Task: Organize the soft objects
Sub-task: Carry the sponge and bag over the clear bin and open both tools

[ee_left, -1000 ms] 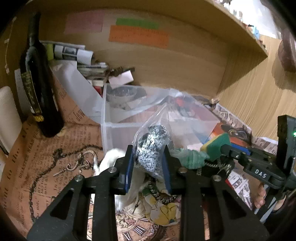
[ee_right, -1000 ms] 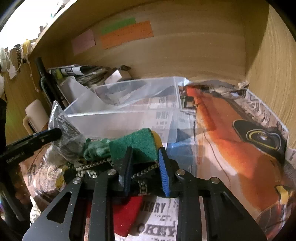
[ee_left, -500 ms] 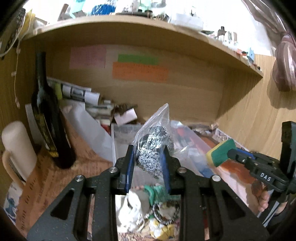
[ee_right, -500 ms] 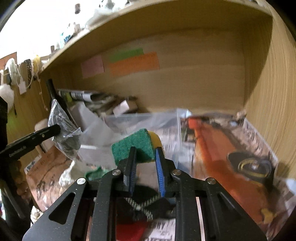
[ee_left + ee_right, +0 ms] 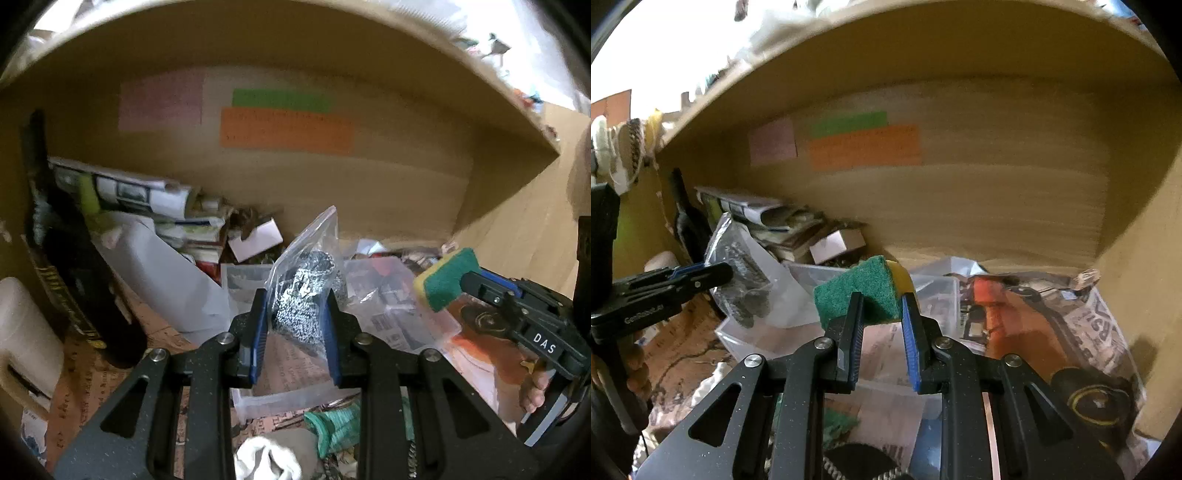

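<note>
left gripper (image 5: 295, 325) is clamped on a clear zip bag (image 5: 314, 240) w/ a wad of steel wool (image 5: 306, 291) inside; the blue pads (image 5: 258, 332) press the wad from both sides, and the bag's top corner sticks up above them. bag is held up in the air over the clear plastic bin (image 5: 384, 306). in the right wrist view the same bag (image 5: 738, 269) shows at the left edge, pinched at the tip of the left gripper (image 5: 713, 275).

right gripper (image 5: 882, 317) is closed on a sponge (image 5: 860, 291), green scrub side facing left, yellow foam toward the right finger. it's also held up off the surface, above the bin (image 5: 934, 291). from the left wrist view the sponge (image 5: 447, 277) sits at the tip of the right gripper (image 5: 465, 286), just right of the bag, not touching it.

below on the newspaper-covered surface (image 5: 1104, 317): a teal-green knit piece (image 5: 340, 424) and a white cloth (image 5: 266, 458), both in front of the bin (partly hidden by the gripper frame). a dark bottle (image 5: 74, 280) stands upright at left, beside a white mug (image 5: 26, 332). back wall has pink (image 5: 162, 99), green (image 5: 282, 99) and orange (image 5: 286, 131) sticky notes; text too blurry to read.
</note>
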`<action>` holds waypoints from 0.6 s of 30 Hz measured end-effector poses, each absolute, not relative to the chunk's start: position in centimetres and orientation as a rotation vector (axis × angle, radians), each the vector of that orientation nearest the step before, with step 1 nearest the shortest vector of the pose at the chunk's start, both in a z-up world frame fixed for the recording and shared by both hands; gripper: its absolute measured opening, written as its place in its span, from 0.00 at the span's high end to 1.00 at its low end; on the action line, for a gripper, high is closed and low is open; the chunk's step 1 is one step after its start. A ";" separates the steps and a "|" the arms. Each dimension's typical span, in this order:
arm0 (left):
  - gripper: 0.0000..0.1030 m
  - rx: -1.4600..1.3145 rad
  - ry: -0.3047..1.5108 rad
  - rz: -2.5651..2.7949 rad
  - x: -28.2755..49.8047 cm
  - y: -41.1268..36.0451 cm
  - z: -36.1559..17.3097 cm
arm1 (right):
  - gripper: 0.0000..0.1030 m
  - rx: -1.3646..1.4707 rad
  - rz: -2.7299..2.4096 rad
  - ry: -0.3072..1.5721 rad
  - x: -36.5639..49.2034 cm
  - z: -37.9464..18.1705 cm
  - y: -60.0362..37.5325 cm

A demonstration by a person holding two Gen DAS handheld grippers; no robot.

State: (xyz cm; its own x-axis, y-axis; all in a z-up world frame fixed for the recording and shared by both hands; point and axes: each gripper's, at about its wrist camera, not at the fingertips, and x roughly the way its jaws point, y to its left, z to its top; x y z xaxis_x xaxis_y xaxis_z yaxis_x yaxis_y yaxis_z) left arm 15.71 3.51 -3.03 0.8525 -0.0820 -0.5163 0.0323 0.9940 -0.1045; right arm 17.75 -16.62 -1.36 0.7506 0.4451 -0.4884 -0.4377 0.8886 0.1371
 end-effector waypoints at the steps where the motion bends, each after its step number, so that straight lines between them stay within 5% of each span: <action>1: 0.73 -0.095 0.563 -0.062 16.2 3.5 -3.3 | 0.82 0.009 0.486 0.547 18.1 -1.5 -16.5; 18: 0.73 -0.038 0.816 -0.099 23.1 2.2 -8.0 | 0.80 -0.131 0.535 0.804 23.5 -7.5 -12.9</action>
